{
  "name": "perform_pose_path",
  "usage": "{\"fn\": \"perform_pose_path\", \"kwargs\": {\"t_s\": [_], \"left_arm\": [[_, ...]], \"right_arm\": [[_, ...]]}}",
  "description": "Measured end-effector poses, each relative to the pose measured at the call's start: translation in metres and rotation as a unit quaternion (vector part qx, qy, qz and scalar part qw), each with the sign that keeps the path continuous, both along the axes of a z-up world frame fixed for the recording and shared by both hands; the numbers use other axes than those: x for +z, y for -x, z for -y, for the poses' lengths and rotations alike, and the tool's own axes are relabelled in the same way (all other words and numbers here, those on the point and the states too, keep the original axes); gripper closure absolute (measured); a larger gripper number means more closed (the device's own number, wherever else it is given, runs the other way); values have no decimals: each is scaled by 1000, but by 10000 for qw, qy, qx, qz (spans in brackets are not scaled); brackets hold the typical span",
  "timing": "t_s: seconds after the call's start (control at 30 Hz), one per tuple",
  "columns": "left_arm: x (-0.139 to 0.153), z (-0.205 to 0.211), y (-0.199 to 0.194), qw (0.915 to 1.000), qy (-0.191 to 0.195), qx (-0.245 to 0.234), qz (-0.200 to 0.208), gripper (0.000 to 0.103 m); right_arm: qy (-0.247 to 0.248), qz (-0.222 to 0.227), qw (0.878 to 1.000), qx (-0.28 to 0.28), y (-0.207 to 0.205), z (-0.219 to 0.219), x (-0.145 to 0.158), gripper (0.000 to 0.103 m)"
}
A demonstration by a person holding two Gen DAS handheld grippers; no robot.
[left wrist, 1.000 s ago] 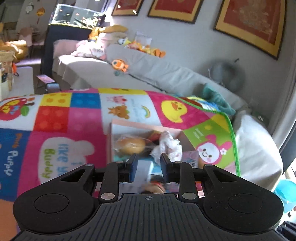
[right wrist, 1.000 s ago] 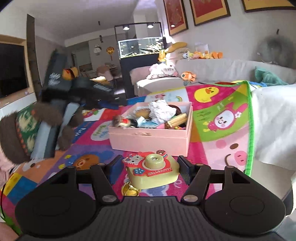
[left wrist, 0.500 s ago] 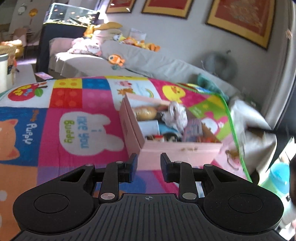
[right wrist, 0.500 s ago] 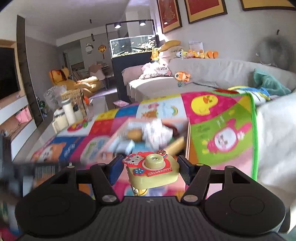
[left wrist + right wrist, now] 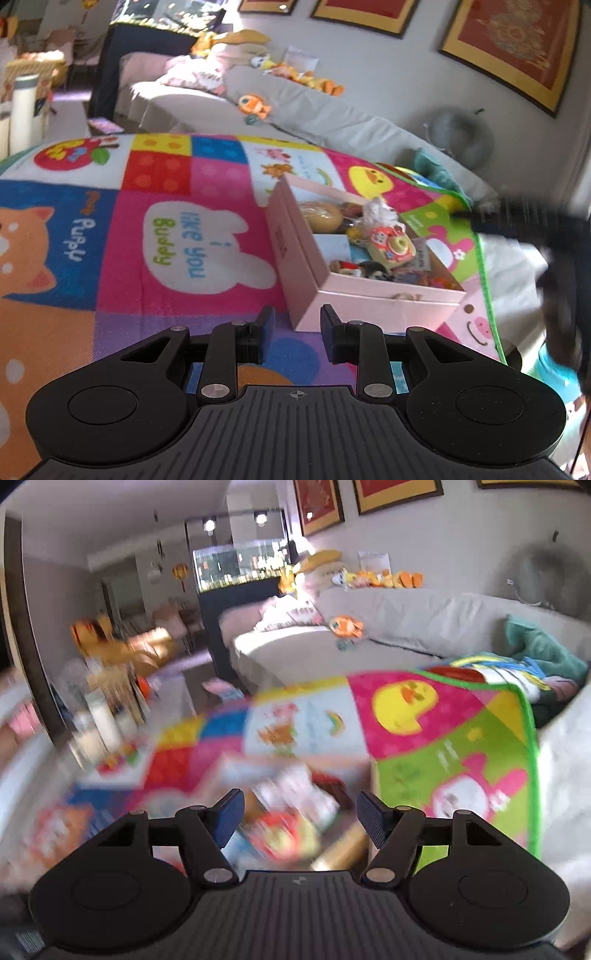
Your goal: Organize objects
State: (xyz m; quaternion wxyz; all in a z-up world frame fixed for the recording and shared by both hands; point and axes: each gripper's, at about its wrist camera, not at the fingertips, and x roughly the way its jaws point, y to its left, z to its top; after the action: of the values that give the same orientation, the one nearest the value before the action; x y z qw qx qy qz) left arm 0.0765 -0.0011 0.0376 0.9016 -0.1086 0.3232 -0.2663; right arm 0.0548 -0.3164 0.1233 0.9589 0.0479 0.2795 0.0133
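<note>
A pink box full of small toys sits on the colourful play mat. A yellow and red toy camera lies on top of the toys inside the box. My left gripper is open and empty, just in front of the box's near corner. My right gripper is open and empty above the box; under it the toy camera shows as a blur among the toys. The right gripper's dark body shows blurred at the right of the left wrist view.
A grey sofa with plush toys runs behind the mat. A fish tank on a dark cabinet stands at the back. A low table with bottles is on the left. The mat's green edge lies right of the box.
My right gripper has opened and let go of the toy camera, which now lies in the pink box. My left gripper has drawn back a little from the box.
</note>
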Motion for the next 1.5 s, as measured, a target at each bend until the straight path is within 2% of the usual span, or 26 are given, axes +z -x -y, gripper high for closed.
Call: {"fn": "perform_pose_path", "kwargs": {"t_s": [0.2, 0.27, 0.33, 0.47, 0.67, 0.83, 0.93, 1.0, 1.1, 1.17, 1.2, 1.23, 1.4, 1.47, 1.5], "left_arm": [[12, 14, -17, 9998, 63, 211, 0, 73], [16, 21, -20, 9997, 22, 227, 20, 73], [20, 31, -20, 9997, -88, 173, 115, 73], [23, 53, -17, 9981, -545, 120, 267, 73], [26, 64, -18, 9953, -889, 199, 324, 73], [29, 68, -24, 9935, -1023, 300, 406, 73], [31, 74, -40, 9918, -1063, 529, 464, 73], [27, 87, -61, 9868, -1446, 623, 387, 73], [13, 96, -90, 9820, -1783, 609, 97, 56], [7, 90, -95, 9797, -1887, 681, -6, 30], [6, 84, -94, 9798, -1874, 696, -24, 26], [5, 77, -93, 9800, -1860, 710, -61, 22], [2, 28, -92, 9785, -1735, 1115, -29, 17], [-1, 6, -99, 9751, -1720, 1396, 28, 4], [-3, -3, -104, 9739, -1706, 1494, 45, 2]], "right_arm": [[1105, -350, 9922, 464, 33, -13, -44, 35], [1305, -392, 9890, 572, 38, -16, -54, 36], [1200, -365, 9904, 585, 41, -15, -58, 37], [477, -105, 9973, 543, 40, -6, -45, 37], [345, -102, 9992, 170, 25, -1, -53, 40], [-45, -45, 9994, 328, 39, 14, -58, 39], [87, -95, 9994, 309, 45, 20, -62, 39], [286, -207, 9990, 287, 43, 20, -68, 39], [380, -361, 9981, 331, 35, 17, -78, 40], [384, -418, 9976, 390, 28, 12, -82, 41], [423, -415, 9973, 423, 26, 8, -83, 44], [474, -419, 9968, 479, 25, 3, -84, 43], [619, -404, 9945, 745, 8, -32, -85, 42], [662, -399, 9934, 852, -5, -51, -86, 41], [724, -385, 9927, 888, -11, -61, -87, 40]]}}
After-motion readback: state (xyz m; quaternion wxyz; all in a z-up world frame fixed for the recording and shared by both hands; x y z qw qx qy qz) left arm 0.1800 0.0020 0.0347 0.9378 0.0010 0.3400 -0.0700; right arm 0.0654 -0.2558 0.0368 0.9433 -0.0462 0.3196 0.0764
